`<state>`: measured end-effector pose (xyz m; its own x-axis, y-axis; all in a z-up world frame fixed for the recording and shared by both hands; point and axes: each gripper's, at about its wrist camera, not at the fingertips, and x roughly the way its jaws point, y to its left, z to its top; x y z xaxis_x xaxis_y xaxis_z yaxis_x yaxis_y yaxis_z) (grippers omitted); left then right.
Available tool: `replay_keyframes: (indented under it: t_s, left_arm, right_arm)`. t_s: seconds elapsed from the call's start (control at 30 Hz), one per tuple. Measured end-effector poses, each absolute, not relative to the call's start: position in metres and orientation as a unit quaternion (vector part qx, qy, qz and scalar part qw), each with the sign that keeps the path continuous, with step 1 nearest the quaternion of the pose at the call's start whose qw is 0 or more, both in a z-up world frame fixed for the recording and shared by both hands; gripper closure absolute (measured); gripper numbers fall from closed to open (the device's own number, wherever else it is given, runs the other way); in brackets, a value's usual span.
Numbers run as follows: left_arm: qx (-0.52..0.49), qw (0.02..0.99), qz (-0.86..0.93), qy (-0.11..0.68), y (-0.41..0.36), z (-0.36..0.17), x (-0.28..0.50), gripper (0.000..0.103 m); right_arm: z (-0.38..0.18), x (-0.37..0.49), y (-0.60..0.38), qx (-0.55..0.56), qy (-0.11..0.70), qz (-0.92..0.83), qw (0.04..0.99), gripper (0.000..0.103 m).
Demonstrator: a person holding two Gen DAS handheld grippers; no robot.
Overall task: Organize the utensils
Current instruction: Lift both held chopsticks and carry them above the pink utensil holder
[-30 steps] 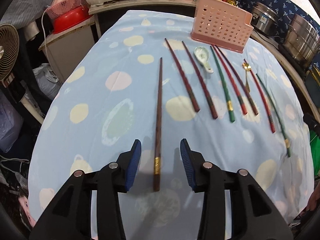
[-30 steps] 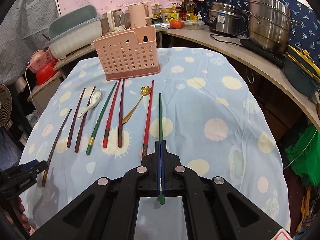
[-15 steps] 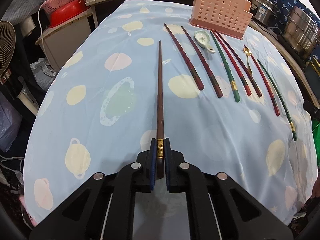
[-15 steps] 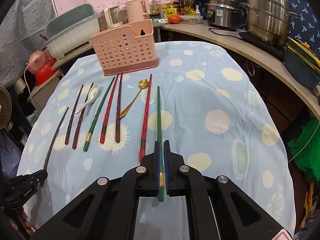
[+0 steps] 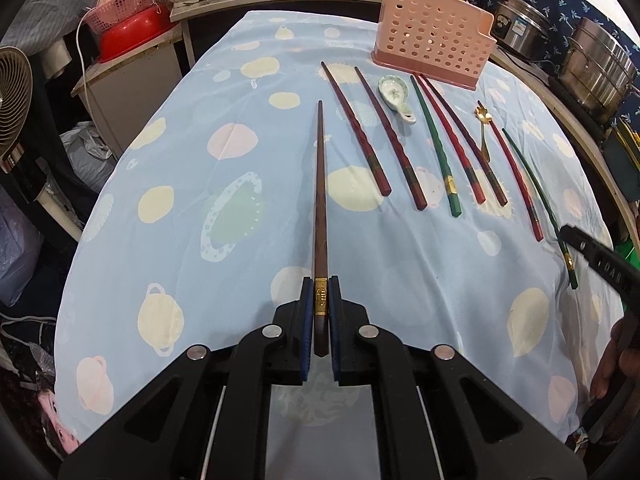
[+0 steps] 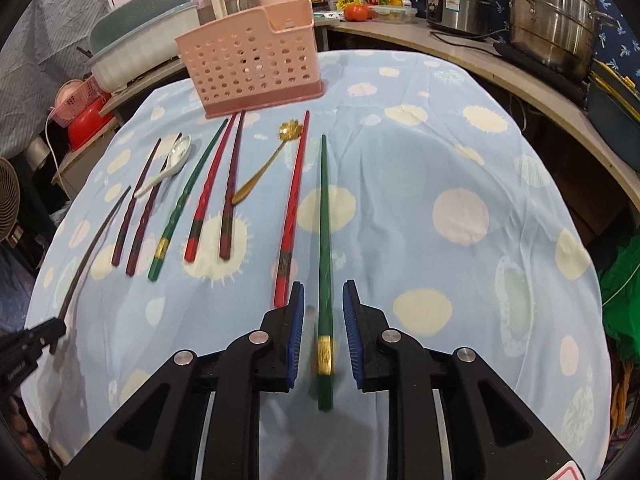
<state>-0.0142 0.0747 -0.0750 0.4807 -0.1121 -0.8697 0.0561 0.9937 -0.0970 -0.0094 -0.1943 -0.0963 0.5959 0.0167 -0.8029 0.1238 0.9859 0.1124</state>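
Observation:
My left gripper point(image 5: 320, 294) is shut on the gold-banded end of a dark brown chopstick point(image 5: 320, 184), which points away over the blue cloth. My right gripper point(image 6: 323, 300) is open, its blue pads either side of a green chopstick point(image 6: 324, 232) that looks blurred and is not pinched. Several red, dark and green chopsticks point(image 6: 208, 196), a white ceramic spoon point(image 6: 176, 158) and a gold spoon point(image 6: 264, 168) lie in a row before the pink perforated utensil basket point(image 6: 252, 68). The basket also shows in the left wrist view point(image 5: 432, 36).
The round table point(image 5: 200, 152) carries a blue spotted cloth. Steel pots point(image 6: 556, 12) and a rice cooker point(image 6: 460, 4) stand on the counter at right. A white tub point(image 6: 140, 52), a red bowl point(image 5: 128, 36) and a fan point(image 5: 12, 100) are at left.
My left gripper closed on the brown chopstick and holds it. My right gripper, shut on the green chopstick before, has opened and the chopstick is free between the pads.

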Motion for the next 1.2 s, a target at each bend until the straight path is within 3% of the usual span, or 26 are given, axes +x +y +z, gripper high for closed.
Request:
replay_keyframes:
  t_s: [0.4,0.57,0.63,1.2]
  left_arm:
    - [-0.028,0.855,-0.049,0.516,0.071,-0.079,-0.014,0.096]
    - [-0.028,0.856,-0.049,0.514,0.071,-0.077,-0.016,0.096]
    - [-0.027,0.858,-0.048,0.511,0.071,-0.074,-0.018,0.096]
    - [-0.024,0.909,-0.065,0.412,0.063,0.036,0.007,0.096]
  right_arm:
    - [-0.109,-0.025,-0.196,0.083,0.458,-0.024,0.885,0.082]
    - [-0.109,-0.029,-0.194,0.074,0.458,-0.023,0.886,0.096]
    - [-0.105,-0.032,-0.193,0.069,0.454,-0.024,0.888,0.096]
    - [0.028,-0.021,-0.205,0.069,0.334,-0.017,0.94,0.096]
